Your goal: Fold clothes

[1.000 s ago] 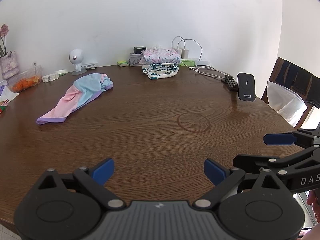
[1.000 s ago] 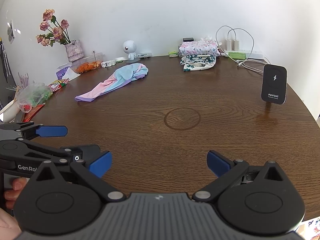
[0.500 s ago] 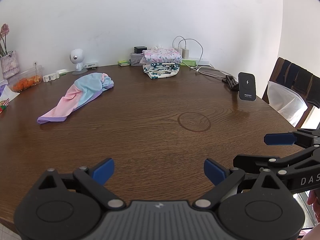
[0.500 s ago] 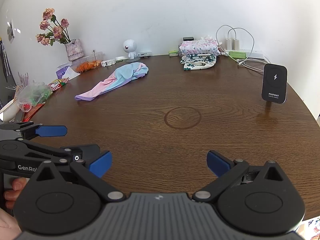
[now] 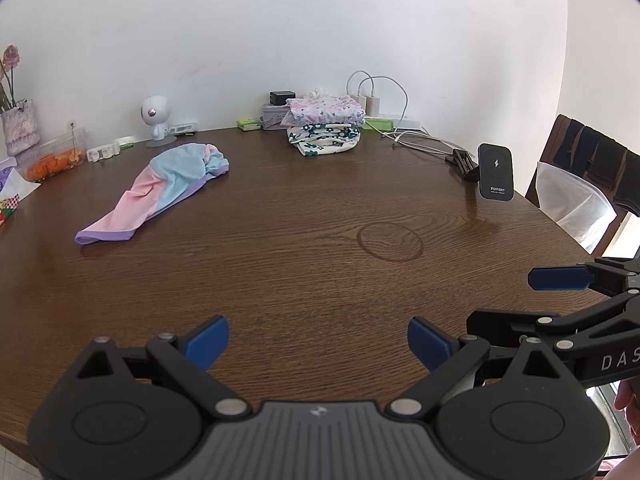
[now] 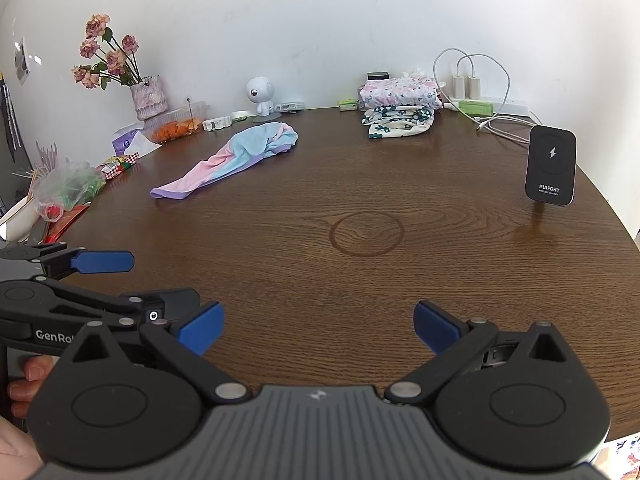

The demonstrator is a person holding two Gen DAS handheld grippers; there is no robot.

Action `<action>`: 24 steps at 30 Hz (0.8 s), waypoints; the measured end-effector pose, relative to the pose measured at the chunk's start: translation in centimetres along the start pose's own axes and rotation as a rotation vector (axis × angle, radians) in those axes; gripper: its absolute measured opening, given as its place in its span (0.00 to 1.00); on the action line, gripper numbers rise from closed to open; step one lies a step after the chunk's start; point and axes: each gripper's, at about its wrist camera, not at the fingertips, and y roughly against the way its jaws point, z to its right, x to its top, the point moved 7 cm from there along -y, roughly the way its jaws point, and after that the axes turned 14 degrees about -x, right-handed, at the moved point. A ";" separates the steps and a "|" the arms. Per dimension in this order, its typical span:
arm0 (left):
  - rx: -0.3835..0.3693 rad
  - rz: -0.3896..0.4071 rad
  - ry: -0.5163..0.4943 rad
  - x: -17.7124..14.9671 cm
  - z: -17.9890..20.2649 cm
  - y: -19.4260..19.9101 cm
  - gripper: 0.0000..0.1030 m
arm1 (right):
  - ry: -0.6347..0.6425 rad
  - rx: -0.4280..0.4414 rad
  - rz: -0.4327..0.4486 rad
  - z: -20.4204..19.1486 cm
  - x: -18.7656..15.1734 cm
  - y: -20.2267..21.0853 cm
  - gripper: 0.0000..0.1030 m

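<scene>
A broad stretch of bare desk (image 5: 320,280) is lying open ahead of both grippers. The pink-and-blue garment (image 5: 160,188) is occupying the far left, well apart from the folded floral stack (image 5: 324,128) sitting at the back edge. The wireless charger (image 6: 551,170) is standing upright on the right, with cables (image 5: 424,140) trailing behind it. Snack clutter, probably wrappers and bags (image 6: 68,190), is crowding the left rim.

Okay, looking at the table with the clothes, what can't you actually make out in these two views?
- Pink and blue garment: bunched, type unclear in both views.
- Folded stack: piece count unclear, layers hidden.
- Chair: cut by left view's edge.
- Right tool blocks the near table edge.
</scene>
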 end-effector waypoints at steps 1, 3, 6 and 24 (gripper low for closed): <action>0.000 0.000 0.001 0.0 0.0 0.0 0.93 | 0.001 0.001 0.000 0.0 0.0 0.0 1.00; 0.002 0.000 0.001 0.0 0.0 0.0 0.93 | 0.002 0.002 -0.002 -0.1 0.0 -0.1 1.00; 0.003 -0.001 0.001 -0.1 0.0 0.0 0.93 | 0.002 0.003 -0.003 -0.2 0.0 -0.1 1.00; -0.002 0.000 0.011 0.0 -0.3 -0.1 0.94 | 0.002 0.009 -0.007 -0.3 -0.1 -0.2 1.00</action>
